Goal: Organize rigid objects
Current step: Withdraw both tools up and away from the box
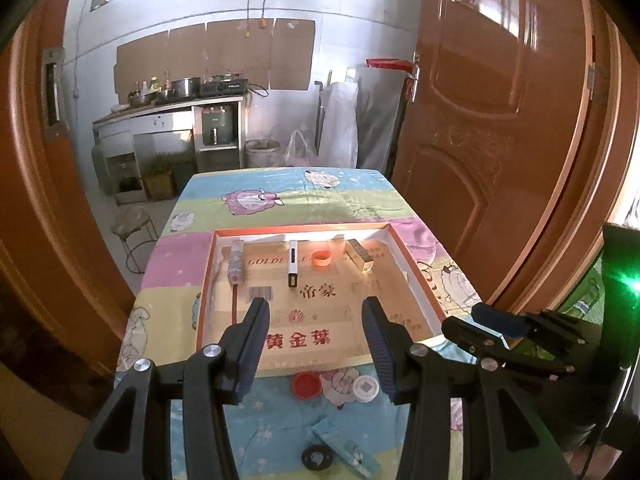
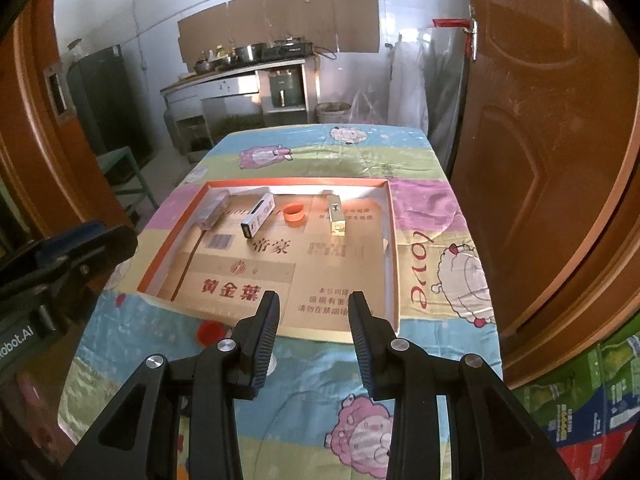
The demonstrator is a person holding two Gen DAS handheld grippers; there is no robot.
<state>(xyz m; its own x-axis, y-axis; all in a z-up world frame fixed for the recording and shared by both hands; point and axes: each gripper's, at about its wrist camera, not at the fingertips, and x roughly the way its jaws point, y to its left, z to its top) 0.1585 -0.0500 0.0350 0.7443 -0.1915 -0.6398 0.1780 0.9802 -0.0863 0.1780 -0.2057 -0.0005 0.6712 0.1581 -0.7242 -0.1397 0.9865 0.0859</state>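
- I hold two tools above a surface [image 1: 280, 196] covered in a pastel cartoon-sheep cloth; both point down and forward at a shallow orange-rimmed tray [image 1: 206, 276].
- My left tool [image 1: 316, 308] has its jaws spread, with nothing between them.
- My right tool [image 2: 314, 304] has its jaws set narrower but still apart, also pinching nothing.
- The tray, lined with printed cardboard, already holds four things in a row along its far side.
- At far left lies a wrapped stick [image 1: 236, 261], its long axis running from the far wall towards me.
- Next to it is a white bar [image 1: 293, 262] with a dark face. In the left view it points almost straight at me; in the right view it slants, near end to the left.
- An orange ring [image 1: 322, 259] lies beside it, opening upward.
- At right is a gold box [image 1: 360, 255], long axis also running far to near, slightly angled.
- Outside the tray, on the cloth near me, are a red cap [image 1: 306, 385] and a white cap [image 1: 366, 388] side by side just off the tray's near edge.
- Closer still lie a black disc [image 1: 317, 458] and a teal packet [image 1: 346, 448], the packet slanting from upper left to lower right.
- I judge the sorting about half done: I am between picks.
- The next move would call for lowering one tool over a loose item, most likely a cap, with the jaws wide enough to straddle it.
- The flat caps offer little height, so the approach should be steep.
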